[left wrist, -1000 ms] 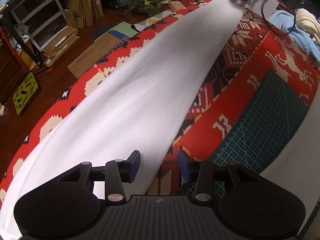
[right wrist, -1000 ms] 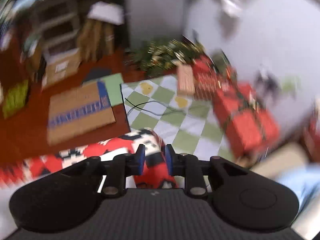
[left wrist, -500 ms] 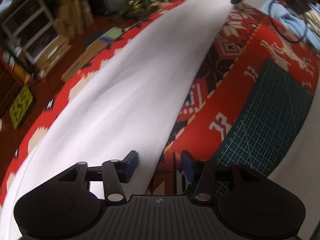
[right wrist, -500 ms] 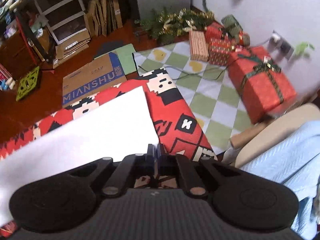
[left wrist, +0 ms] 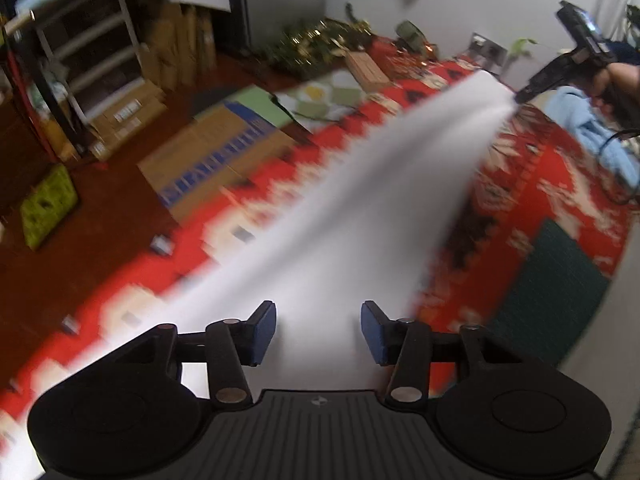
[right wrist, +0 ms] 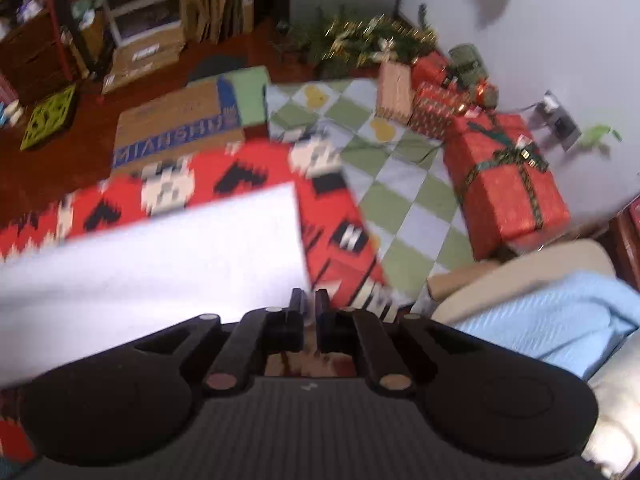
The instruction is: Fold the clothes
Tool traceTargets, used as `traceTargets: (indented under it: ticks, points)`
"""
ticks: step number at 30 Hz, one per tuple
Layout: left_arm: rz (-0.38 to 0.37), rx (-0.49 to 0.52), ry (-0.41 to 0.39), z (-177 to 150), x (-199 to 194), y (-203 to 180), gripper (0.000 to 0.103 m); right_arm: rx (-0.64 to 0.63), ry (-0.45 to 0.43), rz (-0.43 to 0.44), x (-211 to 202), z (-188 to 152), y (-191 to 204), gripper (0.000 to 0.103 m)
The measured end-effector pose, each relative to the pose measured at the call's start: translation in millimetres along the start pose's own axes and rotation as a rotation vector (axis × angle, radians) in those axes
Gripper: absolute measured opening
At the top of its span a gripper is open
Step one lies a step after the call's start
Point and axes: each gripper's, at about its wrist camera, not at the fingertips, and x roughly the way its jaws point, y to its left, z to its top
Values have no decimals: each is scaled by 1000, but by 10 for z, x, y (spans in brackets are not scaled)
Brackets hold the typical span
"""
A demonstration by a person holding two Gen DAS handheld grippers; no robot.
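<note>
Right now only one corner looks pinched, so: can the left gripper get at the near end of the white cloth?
Probably yes: the left gripper is open with the white cloth directly between its fingers, nothing blocking.

White garment (left wrist: 360,208): plain, unpatterned fabric, folded or gathered into one long strip. It runs lengthwise over the red patterned cloth, broad at the near end and narrowing to a pinched point at the far end, where faint creases fan out from that corner. In the right wrist view the same piece (right wrist: 168,248) shows a straight, squared end edge (clean, with no visible seam or print). Surface appears smooth; motion blur in both views prevents confirming whether it is a shirt or other clothing.
</note>
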Motion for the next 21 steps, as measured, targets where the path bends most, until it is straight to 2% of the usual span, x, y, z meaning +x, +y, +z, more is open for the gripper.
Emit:
traceTargets:
  ticks: [2, 4, 7, 9, 13, 16, 18, 21]
  points:
    - [31, 77, -4, 97, 62, 145, 47, 20, -46, -17, -45, 147, -24, 23]
    - [43, 134, -6, 182, 132, 292, 47, 14, -76, -12, -49, 295, -18, 23]
    - [-10, 123, 33, 264, 317, 501, 45, -34, -74, 28, 72, 500, 59, 31]
    - [-48, 123, 61, 274, 440, 553, 44, -62, -34, 55, 229, 585, 115, 35]
    - [-85, 138, 110, 189, 574, 565, 43, -69, 31, 55, 471, 648, 177, 35]
    - [-108, 139, 138, 130, 649, 568, 43, -75, 44, 69, 539, 598, 209, 33]
    - [-117, 136, 148, 126, 681, 574, 43, -80, 44, 76, 555, 580, 223, 27]
    - [-154, 72, 141, 218, 669, 699, 43, -84, 55, 84, 578, 589, 237, 27]
